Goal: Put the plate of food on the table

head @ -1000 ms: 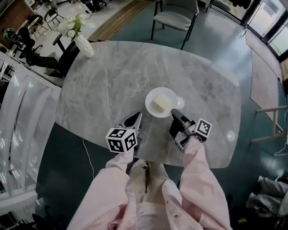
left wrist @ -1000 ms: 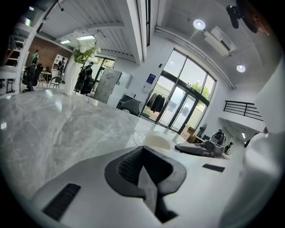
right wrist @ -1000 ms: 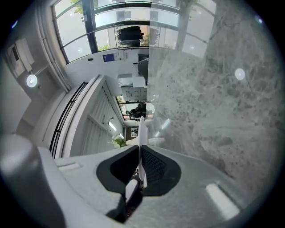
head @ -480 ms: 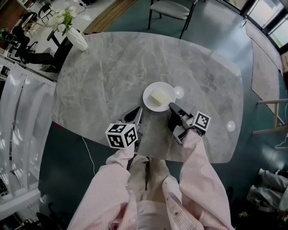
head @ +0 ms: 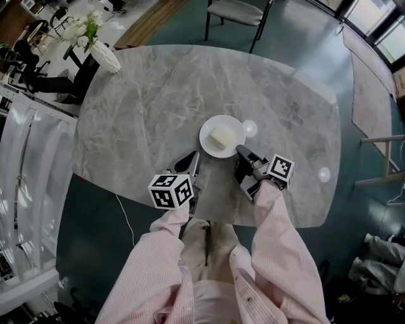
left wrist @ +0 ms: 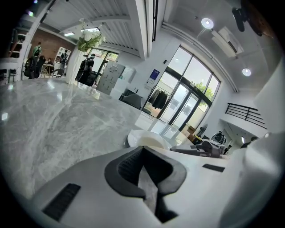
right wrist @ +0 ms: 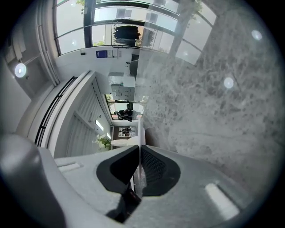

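Observation:
A round white plate (head: 222,136) with a pale block of food (head: 221,137) is low over the grey marble table (head: 145,107), near its front edge; I cannot tell whether it touches the top. My right gripper (head: 239,150) is shut on the plate's near right rim. In the right gripper view the thin white rim (right wrist: 138,133) runs between the closed pads. My left gripper (head: 192,159) hovers just left of the plate, shut and holding nothing. In the left gripper view the plate (left wrist: 147,139) lies just past its jaws.
A white vase of flowers (head: 104,56) stands at the table's far left corner. A grey chair (head: 237,11) is behind the far edge. White railings (head: 25,158) run along the left. The table's front edge (head: 215,221) is close to the person's body.
The plate and my right gripper have sunk towards the tabletop. My left gripper has sunk a little too, still beside the plate.

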A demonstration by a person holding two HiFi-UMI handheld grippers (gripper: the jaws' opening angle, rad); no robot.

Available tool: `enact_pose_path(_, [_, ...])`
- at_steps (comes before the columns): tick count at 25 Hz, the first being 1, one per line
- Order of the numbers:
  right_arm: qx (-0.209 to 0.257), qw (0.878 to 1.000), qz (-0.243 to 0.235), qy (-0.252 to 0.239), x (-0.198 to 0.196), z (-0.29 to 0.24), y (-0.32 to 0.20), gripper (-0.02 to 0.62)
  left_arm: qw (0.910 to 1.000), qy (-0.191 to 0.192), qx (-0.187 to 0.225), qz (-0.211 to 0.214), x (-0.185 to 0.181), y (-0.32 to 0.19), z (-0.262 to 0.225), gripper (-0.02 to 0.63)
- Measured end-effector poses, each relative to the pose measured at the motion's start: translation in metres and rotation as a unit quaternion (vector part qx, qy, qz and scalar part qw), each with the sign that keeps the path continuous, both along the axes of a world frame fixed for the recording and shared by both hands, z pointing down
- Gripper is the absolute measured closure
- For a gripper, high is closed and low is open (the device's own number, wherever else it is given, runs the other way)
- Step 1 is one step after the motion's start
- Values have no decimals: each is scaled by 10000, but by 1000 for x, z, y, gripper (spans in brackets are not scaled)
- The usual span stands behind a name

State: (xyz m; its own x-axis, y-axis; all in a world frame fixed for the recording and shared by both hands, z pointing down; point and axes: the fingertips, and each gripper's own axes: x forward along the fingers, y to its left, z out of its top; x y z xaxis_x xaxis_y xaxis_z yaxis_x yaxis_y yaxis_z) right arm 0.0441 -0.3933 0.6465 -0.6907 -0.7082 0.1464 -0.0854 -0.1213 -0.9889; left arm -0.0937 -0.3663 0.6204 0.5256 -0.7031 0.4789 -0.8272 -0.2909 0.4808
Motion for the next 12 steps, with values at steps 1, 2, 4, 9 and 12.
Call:
enact_pose_path(1, [-109,9998,13,137,1,3,1,580,10000,5,-15,4,0,1,0,614])
enact_pose_path(2, [-223,9993,31,288,3,6,2,580,10000,8,-31,6,1,2,0,614])
enact_pose_path(4, [-322,9976,24,613,5,9,2,580,10000,11,-57,5,2,3,1,614])
enact_pose_path(9, [-464,9904,-26,1304,5,9,5,580,10000,21,-89,8,5,5,0,614])
enact_pose_path(12, [-404,9843,-83,1717,3,10,3,578,9999,25,-123,16,5,6,2,614])
